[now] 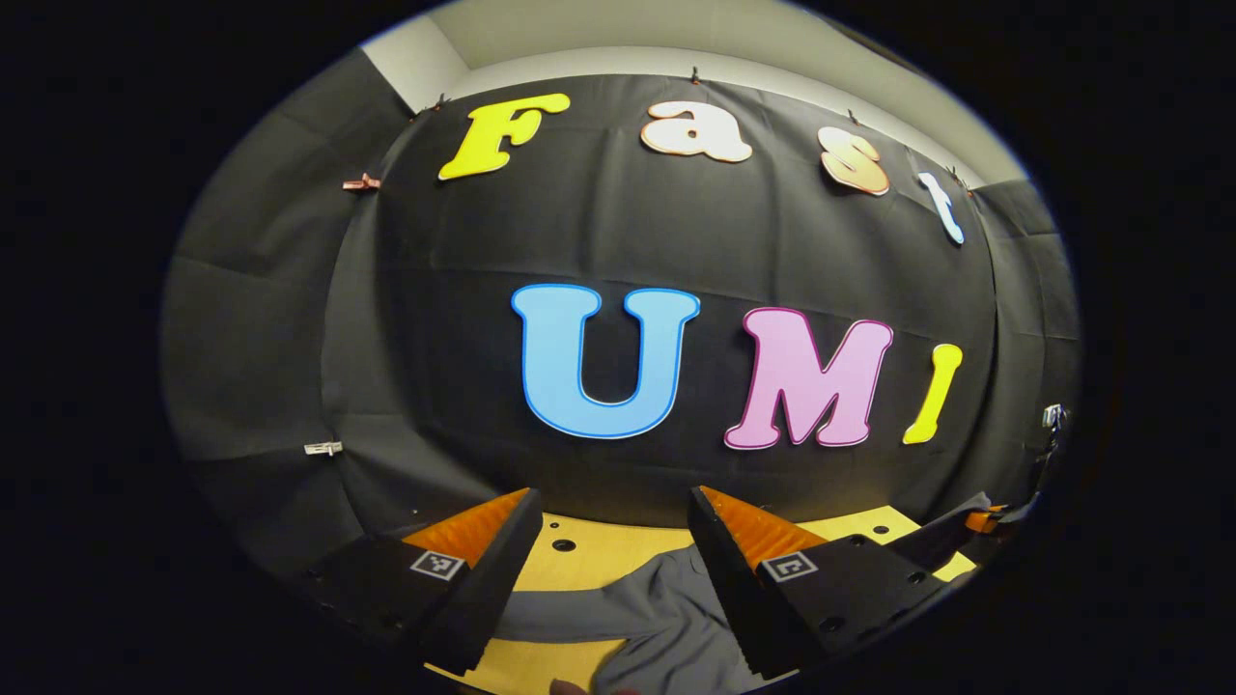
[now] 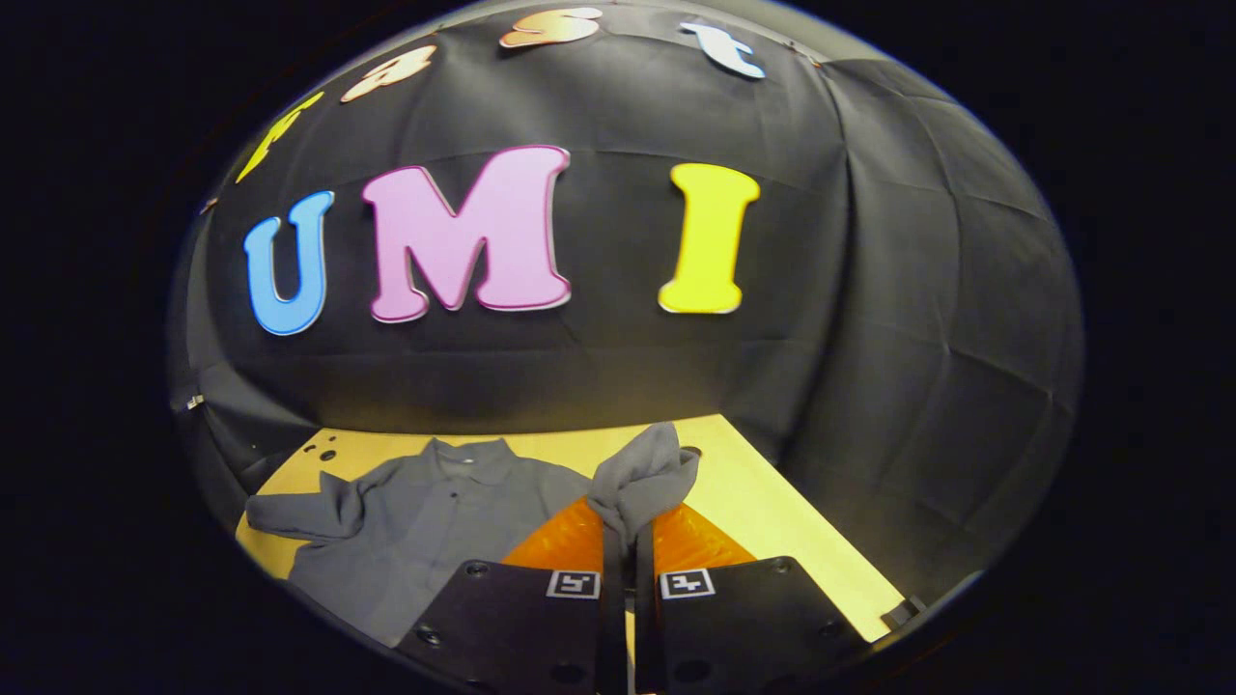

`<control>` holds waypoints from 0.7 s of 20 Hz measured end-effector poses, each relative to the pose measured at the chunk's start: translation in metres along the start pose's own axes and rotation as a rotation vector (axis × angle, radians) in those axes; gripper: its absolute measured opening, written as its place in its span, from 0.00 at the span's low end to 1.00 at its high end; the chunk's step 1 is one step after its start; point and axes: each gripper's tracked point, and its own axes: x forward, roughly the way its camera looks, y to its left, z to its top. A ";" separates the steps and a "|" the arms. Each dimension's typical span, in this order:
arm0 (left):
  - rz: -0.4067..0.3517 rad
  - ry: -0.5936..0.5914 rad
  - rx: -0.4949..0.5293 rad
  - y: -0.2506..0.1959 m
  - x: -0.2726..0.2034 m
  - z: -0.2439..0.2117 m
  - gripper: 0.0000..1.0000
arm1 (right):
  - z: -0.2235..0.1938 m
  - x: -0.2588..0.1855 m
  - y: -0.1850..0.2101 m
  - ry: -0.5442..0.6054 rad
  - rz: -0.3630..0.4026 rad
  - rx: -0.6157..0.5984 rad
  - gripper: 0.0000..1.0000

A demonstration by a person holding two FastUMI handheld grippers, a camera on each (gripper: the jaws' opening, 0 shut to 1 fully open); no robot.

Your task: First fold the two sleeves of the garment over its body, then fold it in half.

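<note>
Left gripper view: left gripper (image 1: 610,541) spread wide, hovering above the grey garment (image 1: 666,618) on the desk (image 1: 589,550), touching nothing. Right gripper view: right gripper (image 2: 628,526) pinching a sleeve (image 2: 642,473), lifted above the desk; shirt body lies flat to its left.

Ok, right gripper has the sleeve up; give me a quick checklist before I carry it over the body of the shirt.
1. Right gripper pinching the lifted sleeve of the grey collared shirt: ok, both fingers press on the fabric.
2. Sleeve raised off the yellow wooden table: ok, it stands bunched above the fingers.
3. Shirt body lying flat to receive the fold: ok, mostly spread, with light wrinkles.
4. Opposite sleeve folded yet: not ok, it lies stretched out to the side.
5. Left gripper free: ok, open, holding nothing, with grey cloth below it.
6. Which part of the shirt lies under the left gripper: cannot tell.
</note>
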 end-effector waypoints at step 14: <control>-0.042 0.021 -0.041 0.097 0.033 -0.063 0.96 | -0.039 0.035 0.204 0.106 0.194 -0.107 0.07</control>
